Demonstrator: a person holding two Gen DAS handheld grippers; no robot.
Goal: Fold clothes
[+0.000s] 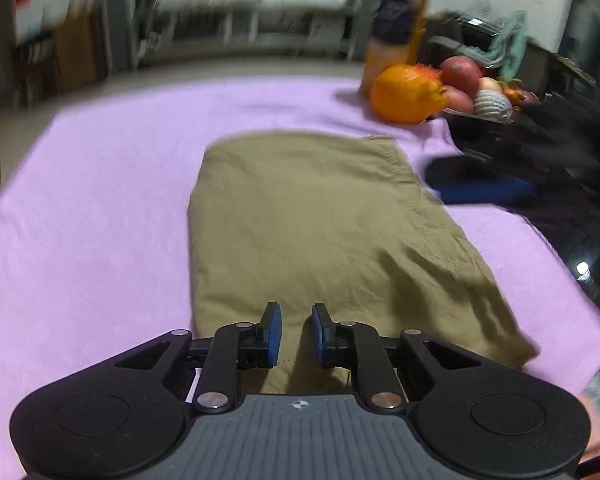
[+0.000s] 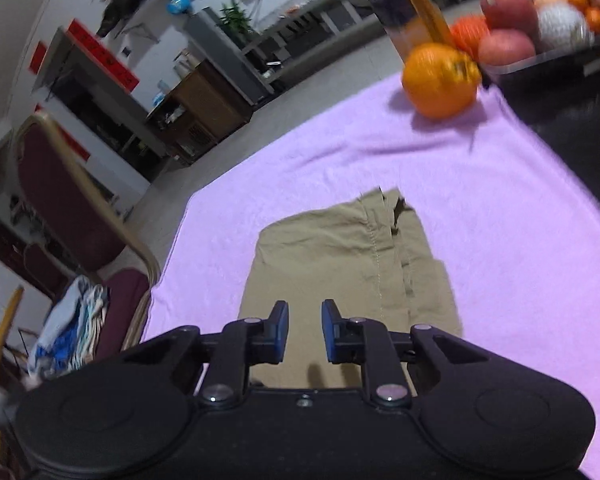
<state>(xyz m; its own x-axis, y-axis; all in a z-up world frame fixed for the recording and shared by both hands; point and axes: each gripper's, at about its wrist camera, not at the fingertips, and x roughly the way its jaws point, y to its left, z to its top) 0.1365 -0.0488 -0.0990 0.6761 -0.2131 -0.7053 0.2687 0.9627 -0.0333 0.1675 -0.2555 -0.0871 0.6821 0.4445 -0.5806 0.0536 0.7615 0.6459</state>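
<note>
— How do the left tongs (image 1: 296, 334) stand?

— Parted, with a clear gap between the two blue pads (image 1: 275, 334) and nothing held in it. They point forward and somewhat downward, level from side to side.

— And the right tongs (image 2: 305, 330)?

— The same: blue-faced fingers (image 2: 281, 330) apart, the gap empty, black linkage arms spread evenly to either side. The right wrist view is tilted, so that tool is rolled a little. At the left view's right edge, a blurred dark shape with a blue face may be the right tongs.
</note>
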